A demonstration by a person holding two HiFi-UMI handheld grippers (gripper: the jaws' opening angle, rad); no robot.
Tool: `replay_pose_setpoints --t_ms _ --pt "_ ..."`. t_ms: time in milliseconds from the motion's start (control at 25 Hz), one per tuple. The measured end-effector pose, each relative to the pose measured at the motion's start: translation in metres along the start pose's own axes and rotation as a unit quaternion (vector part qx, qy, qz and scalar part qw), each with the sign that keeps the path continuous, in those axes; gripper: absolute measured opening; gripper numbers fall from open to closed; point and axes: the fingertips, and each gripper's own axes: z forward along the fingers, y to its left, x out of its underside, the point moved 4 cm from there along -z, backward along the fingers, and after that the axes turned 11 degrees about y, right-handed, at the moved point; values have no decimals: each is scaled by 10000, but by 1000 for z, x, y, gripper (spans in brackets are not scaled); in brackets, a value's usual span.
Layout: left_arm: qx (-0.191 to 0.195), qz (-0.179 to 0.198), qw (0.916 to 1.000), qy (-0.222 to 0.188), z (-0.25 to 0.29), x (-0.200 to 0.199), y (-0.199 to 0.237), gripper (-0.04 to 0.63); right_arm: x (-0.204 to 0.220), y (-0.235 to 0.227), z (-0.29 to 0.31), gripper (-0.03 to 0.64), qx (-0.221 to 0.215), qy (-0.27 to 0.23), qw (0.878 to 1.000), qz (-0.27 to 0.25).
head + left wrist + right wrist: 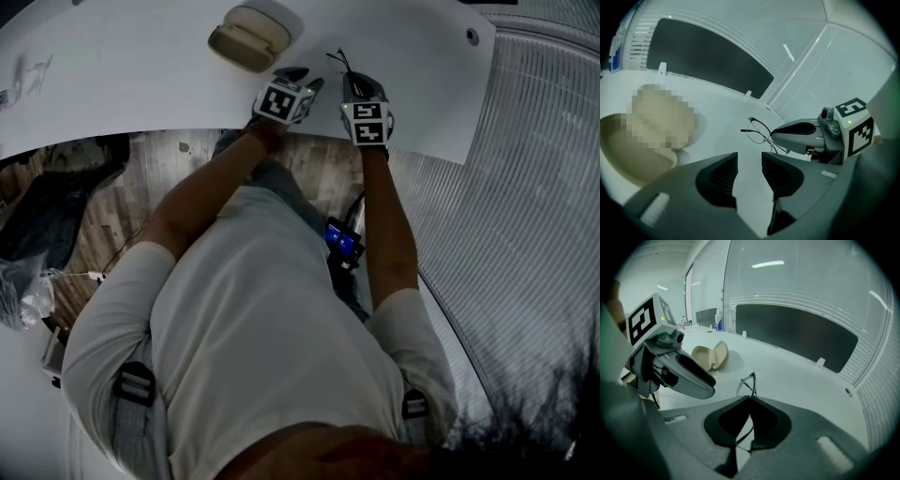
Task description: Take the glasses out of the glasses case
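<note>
The beige glasses case lies open on the white table, also seen as case and case. Thin black-rimmed glasses are out of it, to its right, held just above the tabletop. My right gripper is shut on the glasses' frame, one temple running back between its pads. From the left gripper view the glasses stick out of the right gripper. My left gripper is open and holds nothing, just right of the case and left of the glasses. Both grippers, left gripper and right gripper, hover near the table's front edge.
A round cable hole sits at the table's right end. A dark panel runs along the back edge below ribbed blinds. Bare tabletop lies beyond the glasses. Below the table edge are wooden floor and dark bags.
</note>
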Motion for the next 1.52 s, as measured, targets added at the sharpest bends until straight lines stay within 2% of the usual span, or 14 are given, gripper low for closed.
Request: replay_pose_setpoints --t_ms 160,640,920,1280,1360,1520 --pt "-93 61 9999 -47 -2 -8 11 166 -8 1 8 6 -28 -7 10000 -47" --pt "-121 16 9999 48 -2 6 13 164 2 11 20 6 -135 159 9997 -124" --pt "-29 -82 9999 86 3 12 15 164 6 14 25 6 -210 236 9994 -145" --pt "-94 -57 9999 74 0 10 16 161 4 12 26 11 -166 235 9994 -167" --pt "-91 -32 9999 71 -2 9 16 161 2 11 25 37 -123 194 9996 -153" --pt "-165 75 9998 9 -12 1 14 158 -1 9 18 40 -68 109 9999 -107"
